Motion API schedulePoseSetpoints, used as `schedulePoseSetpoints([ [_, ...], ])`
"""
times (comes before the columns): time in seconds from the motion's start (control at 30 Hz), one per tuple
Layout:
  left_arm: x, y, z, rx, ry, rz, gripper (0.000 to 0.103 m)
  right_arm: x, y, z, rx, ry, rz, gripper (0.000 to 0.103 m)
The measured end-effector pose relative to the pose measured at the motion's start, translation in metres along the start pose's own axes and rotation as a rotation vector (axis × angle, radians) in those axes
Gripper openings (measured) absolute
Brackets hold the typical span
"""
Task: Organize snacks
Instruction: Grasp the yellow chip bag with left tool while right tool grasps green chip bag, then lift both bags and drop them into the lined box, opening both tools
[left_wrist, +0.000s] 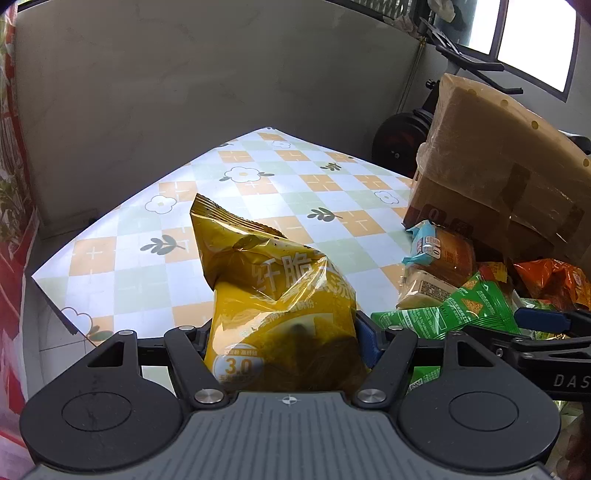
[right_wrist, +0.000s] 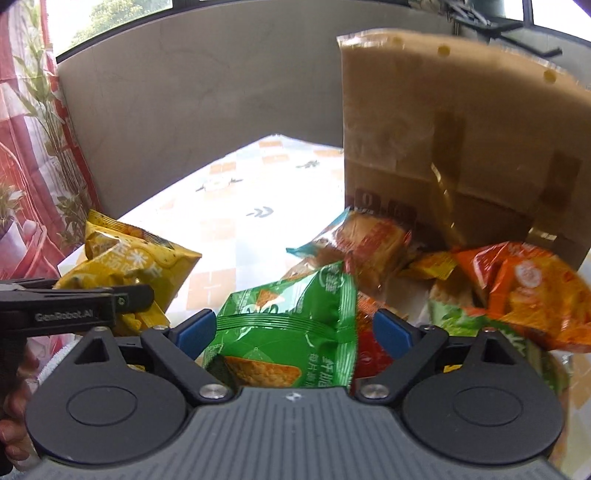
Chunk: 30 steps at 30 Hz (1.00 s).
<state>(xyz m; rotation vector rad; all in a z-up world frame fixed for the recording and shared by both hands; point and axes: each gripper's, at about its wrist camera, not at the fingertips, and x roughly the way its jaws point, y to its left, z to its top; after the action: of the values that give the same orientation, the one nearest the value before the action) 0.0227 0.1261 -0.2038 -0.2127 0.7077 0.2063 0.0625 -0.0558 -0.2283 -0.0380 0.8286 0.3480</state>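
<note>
- The left gripper (left_wrist: 284, 332) clamps a crinkly yellow snack bag (left_wrist: 273, 295) above the checked tablecloth (left_wrist: 295, 192).
- The right gripper (right_wrist: 293, 328) straddles a green chip bag (right_wrist: 288, 328) in the pile, jaws wide, pads not pressing.

Yellow snack bag (left_wrist: 273, 295) hides the left tool's fingertips; cardboard box (right_wrist: 461, 147) blurred.

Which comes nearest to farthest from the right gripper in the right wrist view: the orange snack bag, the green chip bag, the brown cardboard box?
1. Green chip bag: between the fingers of the right gripper, pads not yet pressing.
2. Orange snack bag: right of the fingers, farther back in the pile.
3. Brown cardboard box: standing behind the pile, at upper right.
</note>
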Motion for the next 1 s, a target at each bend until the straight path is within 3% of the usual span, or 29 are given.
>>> schedulePoseSetpoints([
  [0.27,0.006,0.002,0.000,-0.006,0.009,0.004,0.072,0.021,-0.013,-0.005,0.112,0.039,0.089,0.093],
  [0.5,0.001,0.000,0.000,0.007,0.007,-0.002,0.072,0.014,-0.012,-0.010,0.138,0.033,0.122,0.084],
  [0.63,-0.002,-0.001,0.001,0.014,0.002,-0.010,0.072,-0.002,-0.019,-0.012,0.166,-0.024,0.127,0.071],
  [1.0,-0.022,-0.014,0.026,0.046,-0.071,-0.038,0.072,-0.073,-0.046,0.010,0.162,-0.293,0.039,0.071],
])
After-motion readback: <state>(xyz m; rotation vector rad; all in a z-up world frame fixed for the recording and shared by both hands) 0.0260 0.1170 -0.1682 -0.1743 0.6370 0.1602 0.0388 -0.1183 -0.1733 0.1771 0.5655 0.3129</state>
